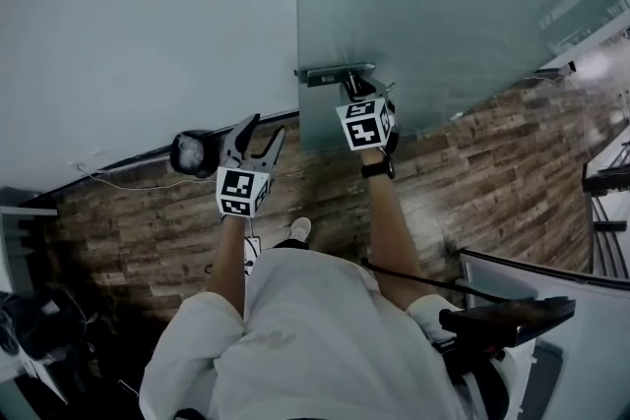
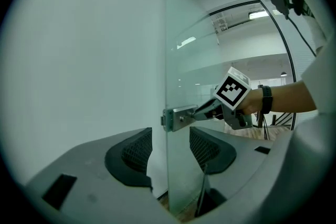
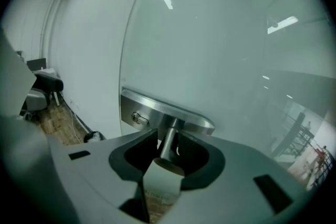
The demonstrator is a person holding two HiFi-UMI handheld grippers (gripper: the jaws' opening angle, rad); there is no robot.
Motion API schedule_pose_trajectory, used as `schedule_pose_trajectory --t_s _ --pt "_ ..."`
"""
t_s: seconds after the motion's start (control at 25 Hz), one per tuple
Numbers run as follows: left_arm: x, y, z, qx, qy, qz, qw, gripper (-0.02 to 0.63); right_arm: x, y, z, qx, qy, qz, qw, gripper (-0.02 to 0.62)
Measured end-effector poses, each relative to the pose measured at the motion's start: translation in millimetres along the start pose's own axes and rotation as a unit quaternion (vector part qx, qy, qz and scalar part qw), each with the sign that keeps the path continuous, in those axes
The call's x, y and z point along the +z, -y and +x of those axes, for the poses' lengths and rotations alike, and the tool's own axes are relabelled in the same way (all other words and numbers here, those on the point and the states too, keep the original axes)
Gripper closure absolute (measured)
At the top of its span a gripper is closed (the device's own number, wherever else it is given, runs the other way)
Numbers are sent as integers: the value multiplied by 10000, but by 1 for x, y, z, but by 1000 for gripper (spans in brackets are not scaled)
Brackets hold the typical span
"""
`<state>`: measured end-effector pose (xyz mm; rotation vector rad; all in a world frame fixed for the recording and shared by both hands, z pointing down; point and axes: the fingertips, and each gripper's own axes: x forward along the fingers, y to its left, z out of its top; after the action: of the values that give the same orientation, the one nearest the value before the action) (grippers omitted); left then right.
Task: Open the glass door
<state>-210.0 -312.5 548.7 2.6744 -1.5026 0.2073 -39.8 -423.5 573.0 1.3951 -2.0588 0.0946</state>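
Observation:
The frosted glass door (image 1: 443, 5) stands ahead, and a steel lock plate (image 1: 330, 74) sits at its free edge. My right gripper (image 1: 354, 84) is shut on the door handle (image 3: 169, 136), whose steel stem runs between the jaws to the plate (image 3: 157, 110). My left gripper (image 1: 266, 126) hangs open and holds nothing, left of the door and apart from it. In the left gripper view the door's vertical edge (image 2: 168, 50) lines up between the open jaws, farther off. The right gripper (image 2: 202, 111) shows there at the lock plate (image 2: 178, 118).
A white wall (image 1: 148, 25) adjoins the door on the left. At its foot a round black object (image 1: 194, 152) and a thin cable (image 1: 128, 182) lie on the wood floor (image 1: 472, 172). A black device on a stand (image 1: 512, 315) is at my lower right.

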Motion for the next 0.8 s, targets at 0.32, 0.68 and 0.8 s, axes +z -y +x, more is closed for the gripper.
schedule_pose_trajectory --t_s 0.32,0.68,0.8 --pt "-3 -20 21 -38 -128 50 9999 380 40 28 70 -478 6 9 9989 486" --pt "-19 -41 34 -15 -331 26 9994 380 70 54 136 -725 -87 175 9972 486" --pt "-18 -41 36 -88 -360 77 9993 380 75 57 138 -782 -204 242 9964 485"
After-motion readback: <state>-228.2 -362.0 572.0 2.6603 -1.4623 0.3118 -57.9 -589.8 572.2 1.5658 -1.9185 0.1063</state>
